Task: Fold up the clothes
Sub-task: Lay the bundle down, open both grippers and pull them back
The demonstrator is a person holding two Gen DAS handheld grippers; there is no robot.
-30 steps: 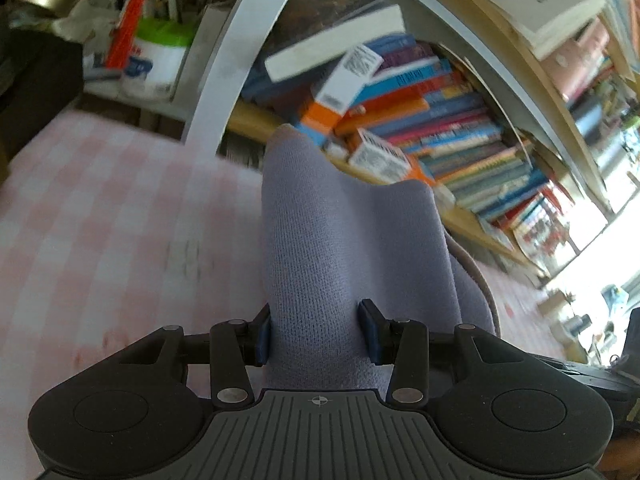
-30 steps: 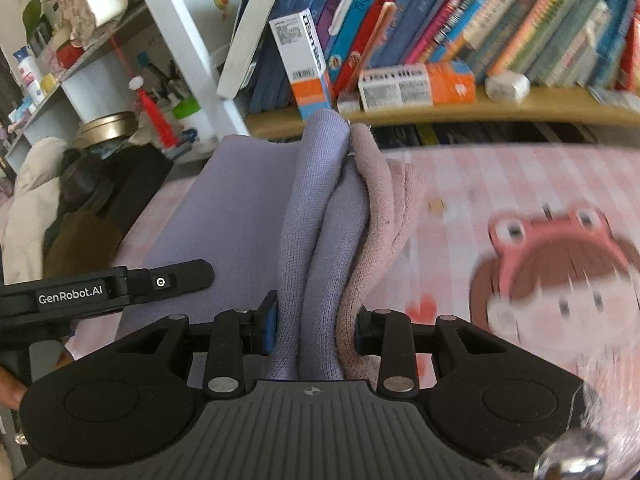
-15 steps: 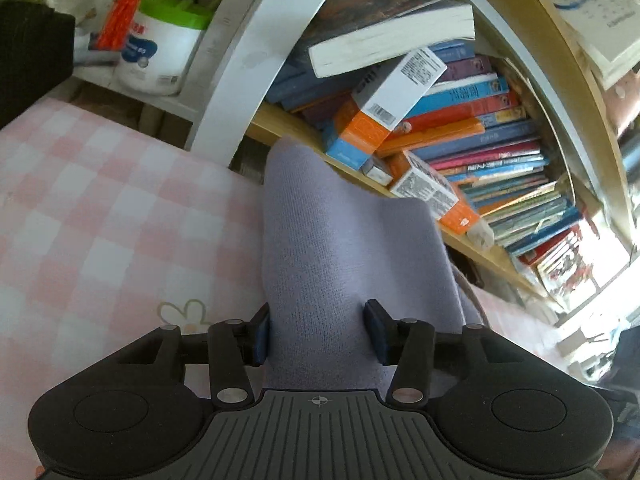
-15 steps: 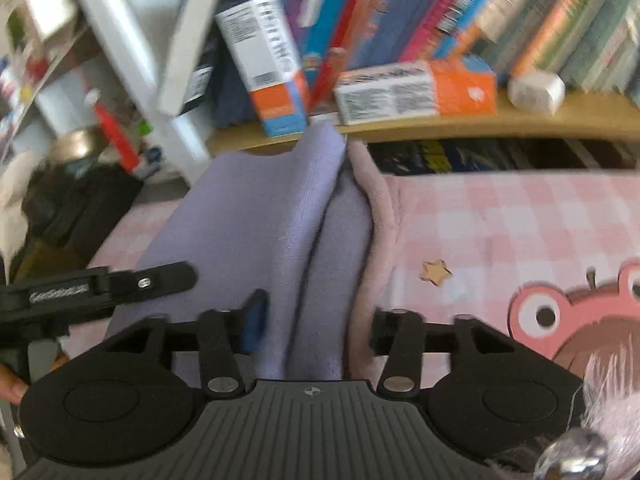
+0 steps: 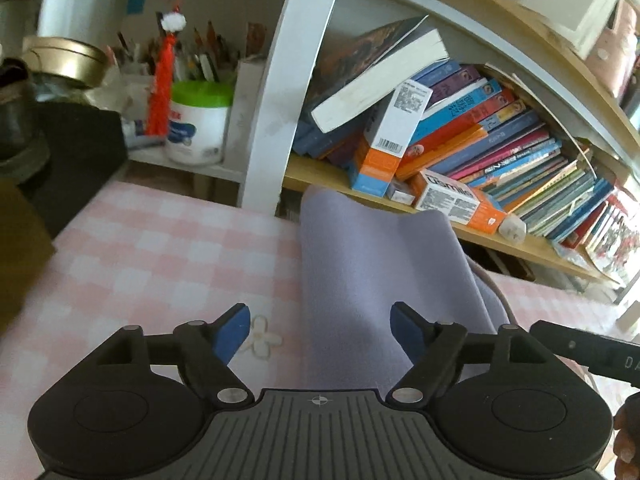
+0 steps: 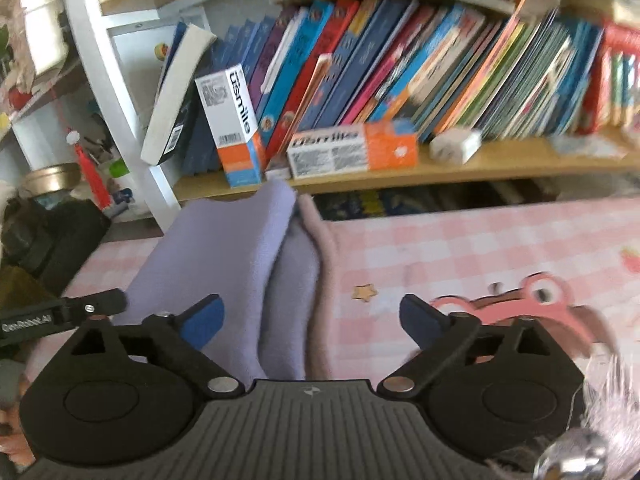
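Observation:
A folded lavender garment (image 5: 376,276) lies on the pink checked cloth (image 5: 160,256), reaching toward the bookshelf. In the right wrist view it (image 6: 224,264) shows stacked purple folds with a pinkish layer (image 6: 320,248) along its right side. My left gripper (image 5: 320,330) is open, its blue pads spread over the garment's near end without pinching it. My right gripper (image 6: 312,316) is open too, jaws wide over the garment's right edge. The other gripper's black body shows at the left of the right wrist view (image 6: 60,312).
A wooden shelf (image 6: 440,168) of leaning books and boxes stands right behind the cloth. A white post (image 5: 288,92) rises at the left. A green-lidded tub (image 5: 198,124), red tassel and gold tin sit further left. A pink cartoon print (image 6: 536,304) marks the cloth at the right.
Both grippers have opened and let go of the garment, which now lies flat on the cloth. Both have drawn back a little from it.

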